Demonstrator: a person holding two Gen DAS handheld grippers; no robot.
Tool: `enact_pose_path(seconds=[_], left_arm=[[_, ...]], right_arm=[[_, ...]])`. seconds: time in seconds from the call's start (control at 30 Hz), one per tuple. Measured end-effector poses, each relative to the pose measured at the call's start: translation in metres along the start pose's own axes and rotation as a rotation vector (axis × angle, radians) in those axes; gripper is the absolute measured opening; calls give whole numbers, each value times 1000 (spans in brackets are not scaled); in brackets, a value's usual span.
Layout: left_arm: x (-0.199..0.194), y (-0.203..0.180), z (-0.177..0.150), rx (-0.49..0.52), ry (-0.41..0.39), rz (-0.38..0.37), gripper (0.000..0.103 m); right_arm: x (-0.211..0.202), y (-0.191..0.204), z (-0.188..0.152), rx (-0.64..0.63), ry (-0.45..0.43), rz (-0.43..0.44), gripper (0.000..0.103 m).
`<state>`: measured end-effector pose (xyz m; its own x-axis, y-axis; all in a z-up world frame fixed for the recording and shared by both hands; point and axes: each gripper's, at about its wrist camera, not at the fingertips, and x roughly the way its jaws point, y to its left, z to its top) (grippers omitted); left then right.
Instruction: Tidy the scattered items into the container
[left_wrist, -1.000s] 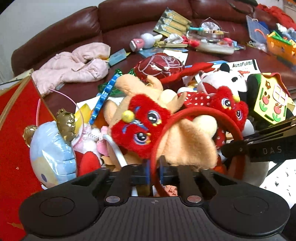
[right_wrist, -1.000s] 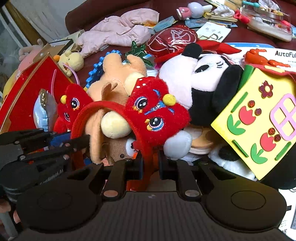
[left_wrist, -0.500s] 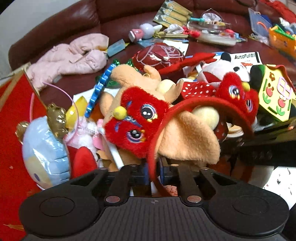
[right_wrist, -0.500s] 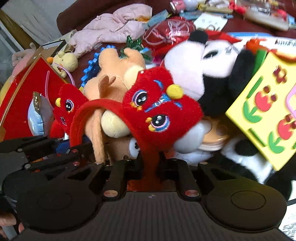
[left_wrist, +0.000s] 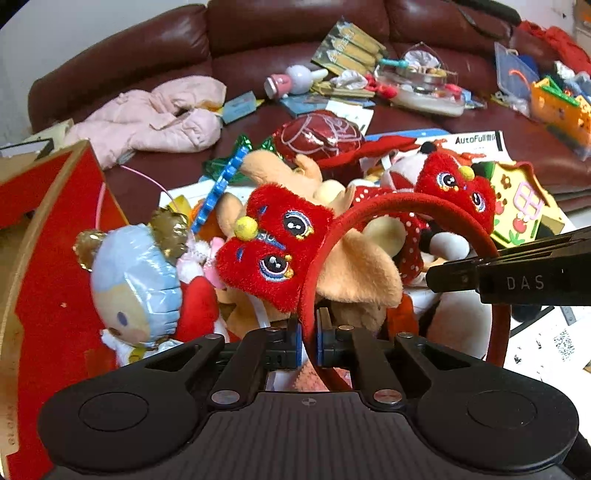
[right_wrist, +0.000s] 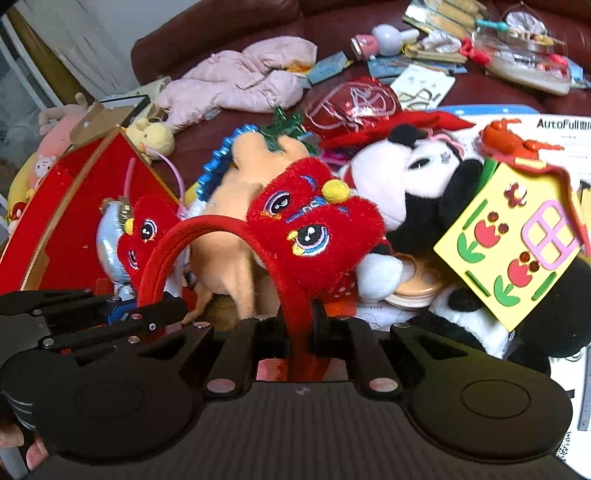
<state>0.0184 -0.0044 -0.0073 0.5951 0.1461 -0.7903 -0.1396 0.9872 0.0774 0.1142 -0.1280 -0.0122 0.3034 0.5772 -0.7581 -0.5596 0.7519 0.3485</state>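
The dark red leather sofa (left_wrist: 258, 44) fills the top of both views under a litter of toys; the red box with gold edging (left_wrist: 55, 236) stands at the left edge of your left view and looks to be the container. Between them lies a heap of plush: a black-and-white mouse doll (right_wrist: 417, 177) right of centre in your right view, a tan soft toy (left_wrist: 354, 273) mid-frame in your left one.

Over that heap arches the red velvet headband with two plush lion faces (left_wrist: 406, 206), and you hold it at both ends. Your left tool (left_wrist: 308, 341) is clamped on one end at the bottom centre of its view; your right tool (right_wrist: 301, 332) is clamped on the other end likewise.

Expect it to be light, the band springy and stiff enough to keep its arch, the velvet giving good friction. The bare ends are the right hold; the faces are floppy and could snag on the plush below
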Motion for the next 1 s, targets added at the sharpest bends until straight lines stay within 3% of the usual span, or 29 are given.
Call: enact_pose_path(seconds=[0.4, 1.0], left_arm=[[-25, 5, -7, -2, -32, 16, 2], [-33, 10, -22, -25, -42, 4, 3]], right_arm=[[-22, 24, -6, -72, -26, -23, 12], [-26, 39, -16, -101, -27, -53, 12]])
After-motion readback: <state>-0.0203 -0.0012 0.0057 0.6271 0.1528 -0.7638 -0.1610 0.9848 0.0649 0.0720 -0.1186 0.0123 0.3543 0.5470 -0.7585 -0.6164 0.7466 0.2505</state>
